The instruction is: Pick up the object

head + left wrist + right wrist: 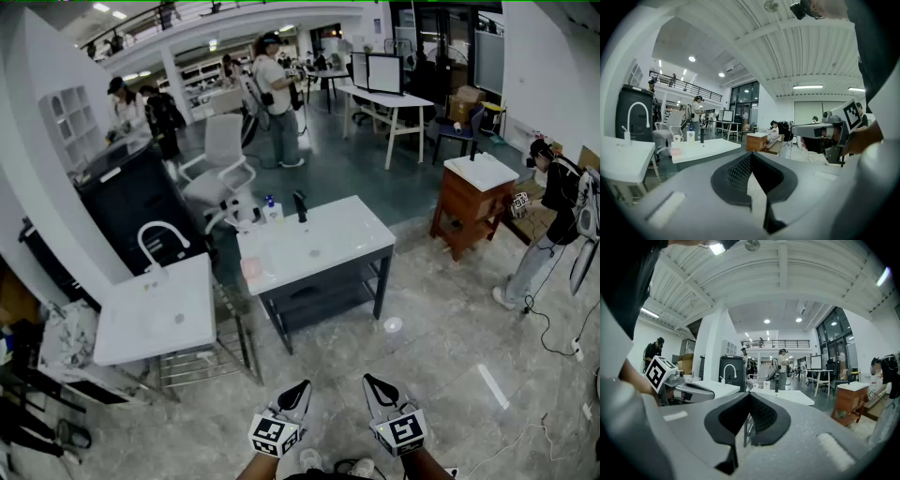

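Grippers are held shut and empty: left gripper point(302, 385) and right gripper point(371, 381), side by side. White sink table point(328, 239) is seen well ahead, slightly left (left gripper marginally nearer). Candidate objects on it: small bottle point(273, 212), pink pad point(250, 269); which is meant cannot be told.

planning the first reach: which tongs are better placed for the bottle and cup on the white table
Left, narrowly. Both tongs are shut, empty and far short of the white table; the bottle and cup stand at its left end, more in line with the left tongs than the right tongs.
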Demonstrator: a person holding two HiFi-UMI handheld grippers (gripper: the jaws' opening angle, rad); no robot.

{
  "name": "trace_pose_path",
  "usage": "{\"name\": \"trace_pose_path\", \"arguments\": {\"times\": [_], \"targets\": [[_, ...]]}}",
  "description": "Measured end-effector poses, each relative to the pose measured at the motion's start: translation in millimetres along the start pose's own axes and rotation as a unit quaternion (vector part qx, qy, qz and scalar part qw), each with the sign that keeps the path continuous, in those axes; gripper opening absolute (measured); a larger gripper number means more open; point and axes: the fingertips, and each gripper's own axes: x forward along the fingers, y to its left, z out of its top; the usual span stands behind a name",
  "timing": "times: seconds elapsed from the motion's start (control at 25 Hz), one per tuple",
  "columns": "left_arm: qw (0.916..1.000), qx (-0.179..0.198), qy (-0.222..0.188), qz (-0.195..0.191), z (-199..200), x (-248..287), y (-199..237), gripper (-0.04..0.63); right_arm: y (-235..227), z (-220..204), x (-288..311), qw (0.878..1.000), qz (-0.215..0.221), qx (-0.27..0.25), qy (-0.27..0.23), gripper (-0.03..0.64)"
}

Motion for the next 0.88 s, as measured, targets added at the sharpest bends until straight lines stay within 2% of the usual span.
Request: {"name": "trace_pose_path", "arguments": {"times": [0.4, 0.68, 0.88], "targets": [[0.9998, 0.004, -0.01, -0.013, 7.2, -5.5, 21.6, 0.015, 12.3, 17.9, 19.9, 1.0, -0.018, -0.016, -0.002, 0.0], [0.9997, 0.006, -0.007, -0.022, 4.7, -19.6, 43.4, 0.015, 27.7, 19.0, 35.8, 0.999, -0.028, 0.04, -0.02, 0.002], [0.9993, 0.007, -0.008, -0.036, 2.0, -29.0, 53.6, 0.015, 41.2, 21.4, 44.8, 0.998, -0.042, 0.024, -0.029, 0.003]]}}
